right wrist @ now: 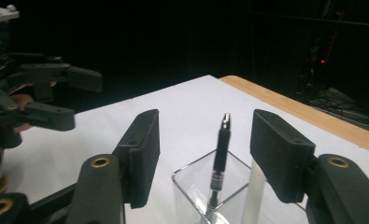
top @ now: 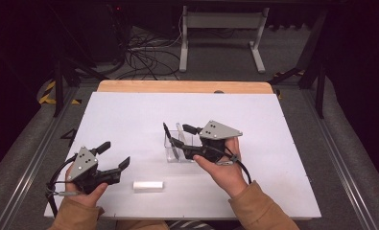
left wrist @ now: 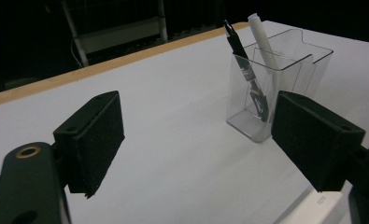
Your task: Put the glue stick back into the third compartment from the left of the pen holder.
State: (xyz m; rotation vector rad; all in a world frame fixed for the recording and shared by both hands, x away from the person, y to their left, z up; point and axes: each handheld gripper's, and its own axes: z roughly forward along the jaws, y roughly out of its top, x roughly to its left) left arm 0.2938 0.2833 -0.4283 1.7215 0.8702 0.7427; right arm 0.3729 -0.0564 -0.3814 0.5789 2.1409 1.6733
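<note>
Our right gripper [top: 177,136] stood with its jaws apart over the clear holder [top: 181,152], and in the right gripper view the black pen [right wrist: 219,163] rose between the two pads, touched by neither. We saw that pen leaning in the holder's near compartment, with a white pen [left wrist: 265,44] just beside it. Our left gripper [top: 114,154] hung wide and empty over the white table [top: 129,115], well apart from the holder. A small white block [top: 148,185] lay flat on the table between our hands, near the front edge.
</note>
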